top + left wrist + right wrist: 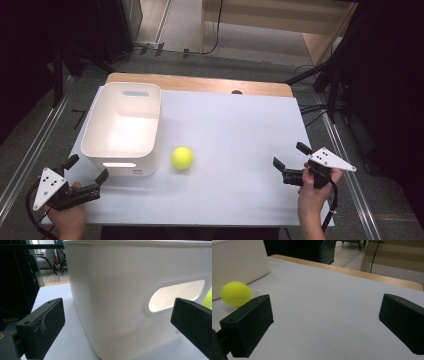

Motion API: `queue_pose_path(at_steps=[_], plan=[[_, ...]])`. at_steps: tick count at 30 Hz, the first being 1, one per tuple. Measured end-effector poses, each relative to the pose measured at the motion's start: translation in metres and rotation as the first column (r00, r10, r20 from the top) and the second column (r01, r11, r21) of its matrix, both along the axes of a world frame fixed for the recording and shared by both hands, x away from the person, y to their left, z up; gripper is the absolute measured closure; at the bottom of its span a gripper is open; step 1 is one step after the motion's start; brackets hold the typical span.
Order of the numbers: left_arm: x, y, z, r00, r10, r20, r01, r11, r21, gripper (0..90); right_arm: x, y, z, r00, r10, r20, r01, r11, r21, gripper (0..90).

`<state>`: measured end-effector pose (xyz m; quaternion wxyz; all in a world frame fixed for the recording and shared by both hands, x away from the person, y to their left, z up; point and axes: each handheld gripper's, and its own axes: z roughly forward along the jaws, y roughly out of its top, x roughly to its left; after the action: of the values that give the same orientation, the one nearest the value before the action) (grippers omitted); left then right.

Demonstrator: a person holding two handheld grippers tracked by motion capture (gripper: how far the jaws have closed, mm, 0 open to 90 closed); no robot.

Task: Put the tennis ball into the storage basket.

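A: Why does the left claw [86,169] sit spread at the white bin [122,127]'s near wall?

B: Probably to steady it. The tennis ball [182,157] rests just right of it on the desk [235,135]; the right claw [289,155], also apart, waits far right.

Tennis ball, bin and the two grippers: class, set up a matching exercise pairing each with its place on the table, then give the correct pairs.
Things:
1. ball
2. bin
3. left gripper
4. right gripper

Places:
A. near the table's right edge, jaws open
B. far left part of the table
C. just right of the bin's near corner
D. at the near left corner, jaws open toward the bin

Pairs: 1-C, 2-B, 3-D, 4-A
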<state>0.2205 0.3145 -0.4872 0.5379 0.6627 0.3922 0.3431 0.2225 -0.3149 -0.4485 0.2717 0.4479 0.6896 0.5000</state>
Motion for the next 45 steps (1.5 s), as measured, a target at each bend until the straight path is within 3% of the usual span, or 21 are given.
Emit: queue_pose_path(at_steps=[15, 26, 36, 45], plan=[[0.0, -0.001, 0.0, 1.0, -0.003, 0.001, 0.003, 1.0, 0.007, 0.0, 0.021, 0.033, 0.012, 0.9938, 0.109, -0.02, -0.11, 0.994, -0.025, 0.0], [0.0, 0.0, 0.0, 1.0, -0.004, -0.001, 0.004, 1.0, -0.003, 0.0, 0.034, 0.055, 0.017, 0.9818, 0.186, -0.037, -0.188, 0.982, -0.034, 0.0], [0.001, -0.002, 0.0, 1.0, -0.004, -0.004, 0.004, 1.0, 0.006, 0.0, 0.048, 0.081, 0.033, 0.961, 0.271, -0.056, -0.274, 0.96, -0.057, 0.0], [0.001, -0.002, 0.0, 1.0, -0.003, -0.002, 0.003, 1.0, 0.009, 0.0, 0.057, 0.103, 0.036, 0.939, 0.335, -0.077, -0.341, 0.937, -0.078, 0.0]])
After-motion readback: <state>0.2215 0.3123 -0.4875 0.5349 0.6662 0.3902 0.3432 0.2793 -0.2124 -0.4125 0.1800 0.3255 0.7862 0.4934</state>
